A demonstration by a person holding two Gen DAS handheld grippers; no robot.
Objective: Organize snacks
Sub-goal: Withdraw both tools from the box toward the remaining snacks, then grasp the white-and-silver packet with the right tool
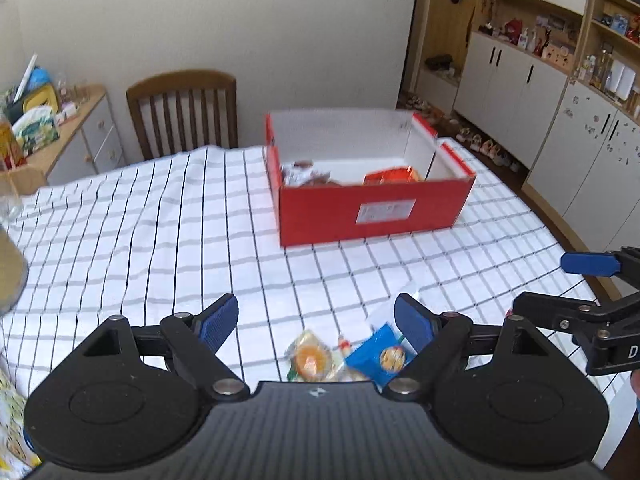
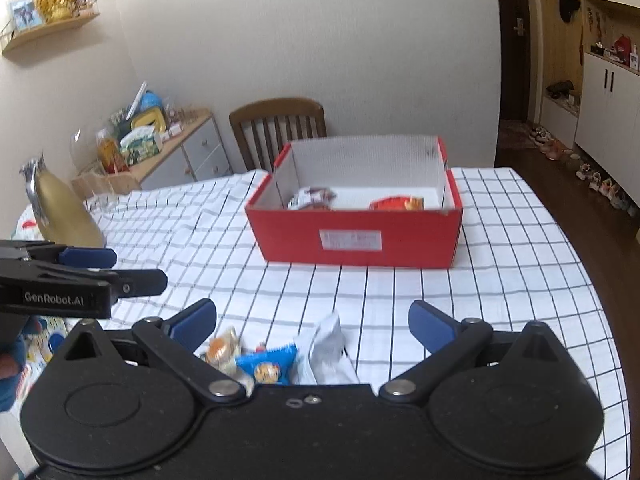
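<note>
Three loose snacks are lying on the checked tablecloth (image 2: 460, 280) well in front of the red box (image 2: 356, 236): an orange-printed clear packet (image 1: 310, 356), a blue packet (image 2: 270, 366) touching it, and a white wrapper (image 2: 326, 346) beside that. Inside the box, a brown packet (image 2: 312, 198) and an orange one (image 2: 396, 203) are sitting (both partly hidden by its wall). The left gripper (image 1: 316, 322) and right gripper (image 2: 312, 322) are hovering over the loose snacks, jaws spread wide, gripping nothing.

Box (image 2: 356, 236) behind snacks (image 2: 264, 364), on table (image 2: 500, 300).
</note>
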